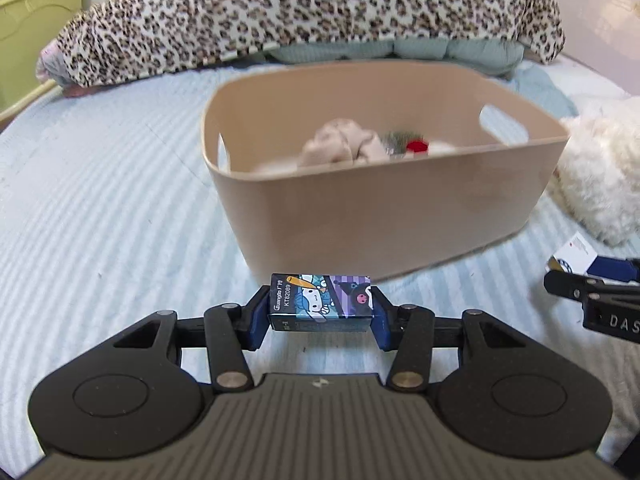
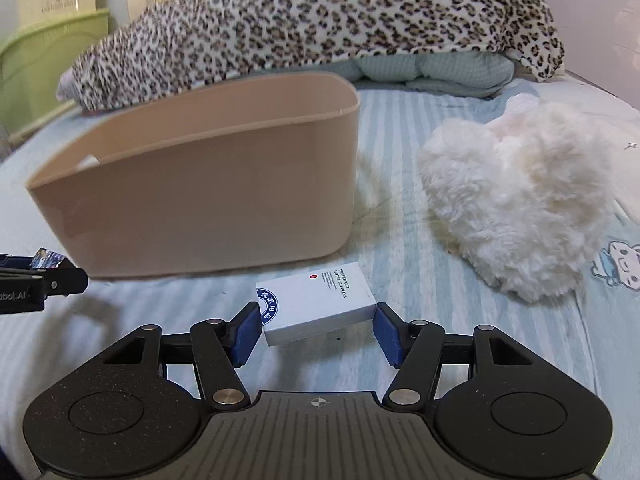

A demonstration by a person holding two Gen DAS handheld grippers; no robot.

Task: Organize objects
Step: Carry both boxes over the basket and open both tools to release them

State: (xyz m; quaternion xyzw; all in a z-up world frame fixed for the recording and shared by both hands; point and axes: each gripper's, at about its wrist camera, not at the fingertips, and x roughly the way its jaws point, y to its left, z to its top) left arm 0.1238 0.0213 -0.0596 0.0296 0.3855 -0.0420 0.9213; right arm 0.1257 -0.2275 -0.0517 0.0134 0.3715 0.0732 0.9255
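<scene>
Beige plastic bin sits on the bed as the drop point; left gripper jaws clamp the cartoon box before it, while right gripper jaws straddle the white box, seemingly not yet clamped.

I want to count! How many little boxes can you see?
2. The cartoon box is held in the left gripper; the white box sits between the right gripper's fingers. The bin may hide more.
</scene>
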